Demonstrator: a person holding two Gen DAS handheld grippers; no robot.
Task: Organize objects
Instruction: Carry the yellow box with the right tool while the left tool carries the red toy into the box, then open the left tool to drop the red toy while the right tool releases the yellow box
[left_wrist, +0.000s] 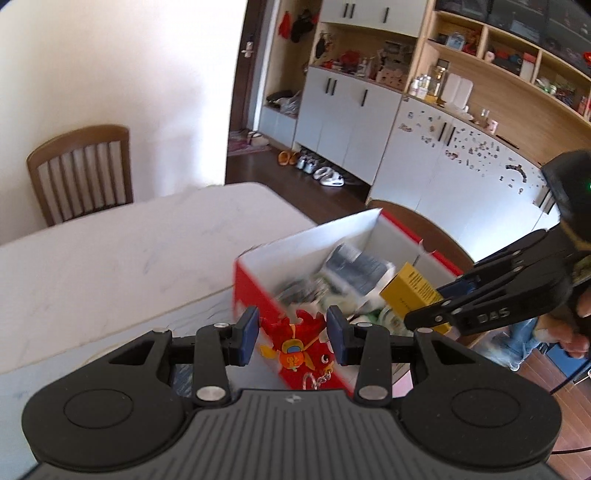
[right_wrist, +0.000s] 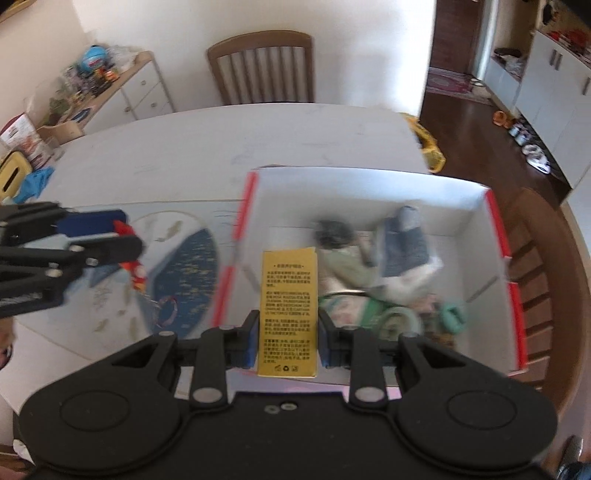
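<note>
A red cardboard box with white inside (left_wrist: 258, 291) (right_wrist: 369, 184) stands on the white table (left_wrist: 110, 251) and holds several items. My left gripper (left_wrist: 291, 336) is shut on a red fish plush keychain (left_wrist: 295, 350) beside the box's near wall; in the right wrist view the plush (right_wrist: 135, 269) hangs left of the box. My right gripper (right_wrist: 285, 339) is shut on a yellow carton (right_wrist: 288, 306) and holds it over the box's left part. The carton (left_wrist: 410, 291) also shows in the left wrist view, above the box.
A blue and white printed mat (right_wrist: 177, 280) lies on the table left of the box. Wooden chairs (left_wrist: 81, 173) (right_wrist: 262, 66) stand at the table. A cluttered sideboard (right_wrist: 92, 85) is at the far left; cabinets (left_wrist: 351, 107) line the far wall.
</note>
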